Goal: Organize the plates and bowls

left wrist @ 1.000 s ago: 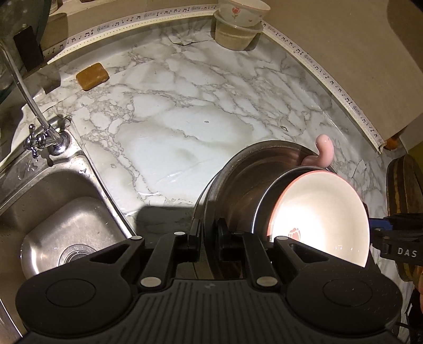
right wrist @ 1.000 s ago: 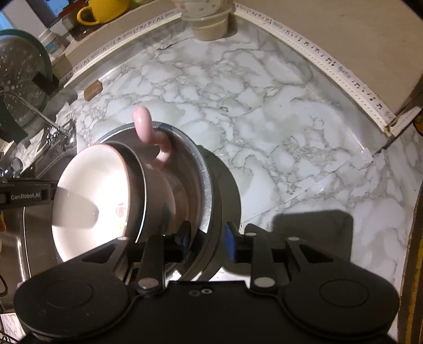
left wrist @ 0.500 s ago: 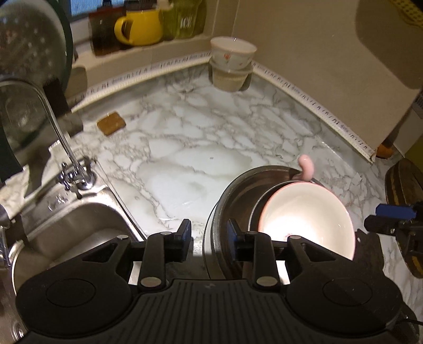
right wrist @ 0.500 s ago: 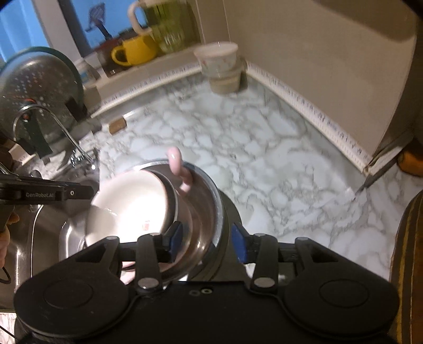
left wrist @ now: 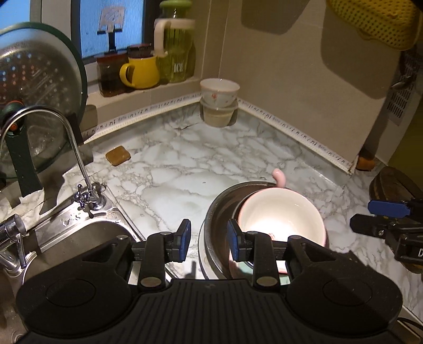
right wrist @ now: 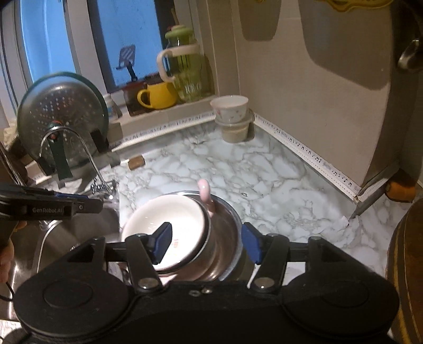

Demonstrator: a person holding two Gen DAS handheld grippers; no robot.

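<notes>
My left gripper [left wrist: 206,242] gapes empty; my right gripper [right wrist: 206,244] is opening, free of the steel bowl [right wrist: 224,238]. At its nine o'clock, the tilted pink cup [right wrist: 164,225] could slide out.

a white-and-grey marble-patterned countertop [left wrist: 185,164] runs into a corner of plain beige walls [left wrist: 290,87], edged by a white trim strip printed with small dark marks [left wrist: 304,137]. at the left sits a stainless steel sink [left wrist: 79,238] with a curved chrome tap [left wrist: 71,143]. a blue-lit window [right wrist: 127,39] glows above a tiled ledge [left wrist: 148,90]. warm light falls from above; a yellow mesh thing, perhaps a cloth [left wrist: 375,21], hangs at the top right.
</notes>
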